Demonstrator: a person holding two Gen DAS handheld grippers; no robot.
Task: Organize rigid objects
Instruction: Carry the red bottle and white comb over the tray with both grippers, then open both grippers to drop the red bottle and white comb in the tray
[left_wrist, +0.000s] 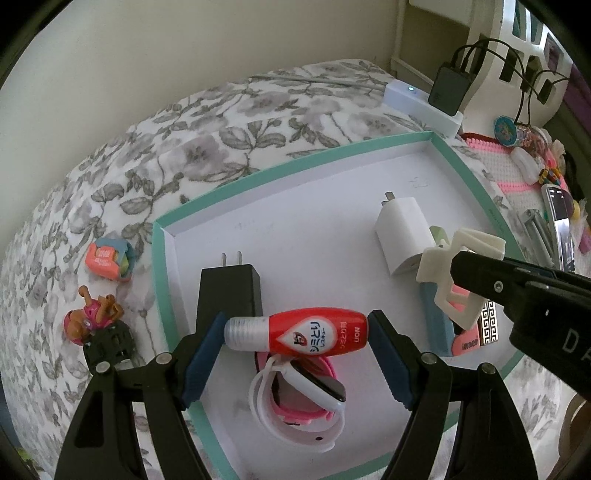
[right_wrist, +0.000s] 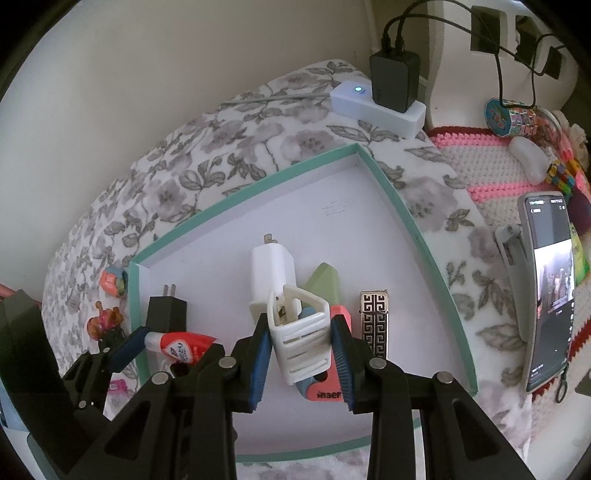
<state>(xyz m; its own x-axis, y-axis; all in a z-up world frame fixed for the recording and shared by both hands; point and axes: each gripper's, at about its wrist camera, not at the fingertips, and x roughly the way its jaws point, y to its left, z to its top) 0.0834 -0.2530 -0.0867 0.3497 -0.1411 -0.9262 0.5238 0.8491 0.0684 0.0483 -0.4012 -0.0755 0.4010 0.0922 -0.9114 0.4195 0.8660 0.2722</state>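
Floral bedding (left_wrist: 229, 122) carries a shallow teal-rimmed tray (left_wrist: 295, 162), with a white power strip (right_wrist: 376, 110) past its far corner. Over the tray's near edge the left gripper (left_wrist: 295, 332) clamps a red stain-remover bottle (left_wrist: 299, 334) end to end — above a white and pink watch band (left_wrist: 295, 406), beside a black charger (left_wrist: 229, 291). Toward the tray's right edge the right gripper (right_wrist: 301, 354) squeezes a white slotted clip (right_wrist: 301, 339), just in front of a white charger (right_wrist: 271, 280). Off the left edge lie an orange eraser (left_wrist: 109, 258) and a small toy figure (left_wrist: 92, 317).
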